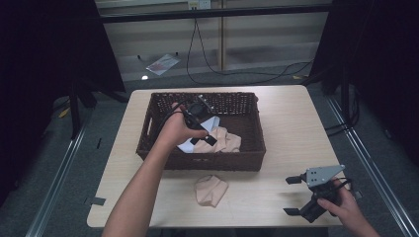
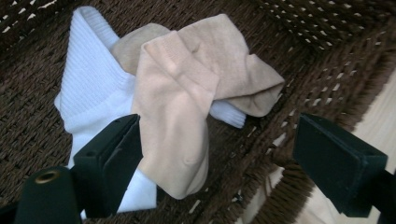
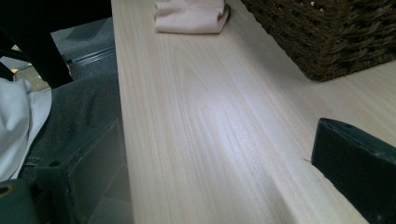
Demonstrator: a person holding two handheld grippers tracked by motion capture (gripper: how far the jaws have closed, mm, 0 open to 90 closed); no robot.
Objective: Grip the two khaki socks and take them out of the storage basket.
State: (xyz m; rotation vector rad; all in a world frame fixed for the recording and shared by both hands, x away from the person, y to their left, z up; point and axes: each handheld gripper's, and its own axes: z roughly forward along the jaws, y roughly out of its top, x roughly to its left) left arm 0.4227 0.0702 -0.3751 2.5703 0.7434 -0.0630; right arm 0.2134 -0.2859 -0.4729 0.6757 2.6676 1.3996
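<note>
The left gripper (image 1: 203, 129) is held inside the brown wicker basket (image 1: 247, 157), just above a beige sock (image 2: 187, 107) that is draped over a white sock (image 2: 93, 88) on the basket floor; in the left gripper view its fingers (image 2: 109, 163) are spread wide, one pad seen just beside the lower end of the beige sock, the other well apart from it near the basket wall, and nothing is gripped between them; whether the near pad touches the fabric cannot be told. The two socks are seen lying in the near half of the basket, toward its front wall. A second beige sock (image 1: 210, 190) is found folded on the tabletop (image 1: 291, 128), just in front of the basket and apart from it; it is also seen at the top of the right gripper view (image 3: 190, 16). The right gripper (image 1: 292, 196) is held low over the near right corner of the tabletop, well apart from the basket; its fingers (image 3: 355, 163) are spread wide and nothing is held between them, bare wood being seen in the gap.
</note>
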